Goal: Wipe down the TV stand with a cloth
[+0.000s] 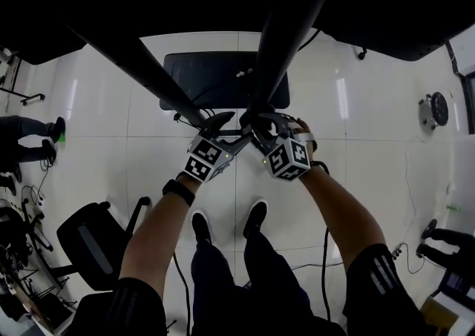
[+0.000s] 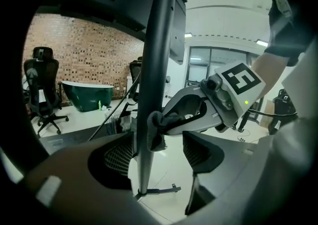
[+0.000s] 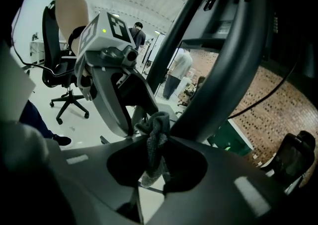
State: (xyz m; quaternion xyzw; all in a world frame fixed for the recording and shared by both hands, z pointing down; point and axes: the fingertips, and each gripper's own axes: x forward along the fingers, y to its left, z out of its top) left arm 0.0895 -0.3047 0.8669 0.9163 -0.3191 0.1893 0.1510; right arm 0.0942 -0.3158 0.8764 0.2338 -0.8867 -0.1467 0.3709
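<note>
Cloth (image 3: pixel 154 137), grey, is clamped in my right claw (image 3: pixel 158 162). The left gripper view shows it pressed against a pole (image 2: pixel 156 45) of the TV stand (image 1: pixel 223 78). That pole runs between the wide-apart jaws of my left claw (image 2: pixel 155 155), which grips nothing. In the head view both claws meet above the stand's dark base, and the cloth is not discernible.

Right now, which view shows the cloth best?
Right gripper view: the cloth sits centre frame, pinched by the right gripper against the stand pole. Left gripper view shows a small wad; head view doesn't show it.
</note>
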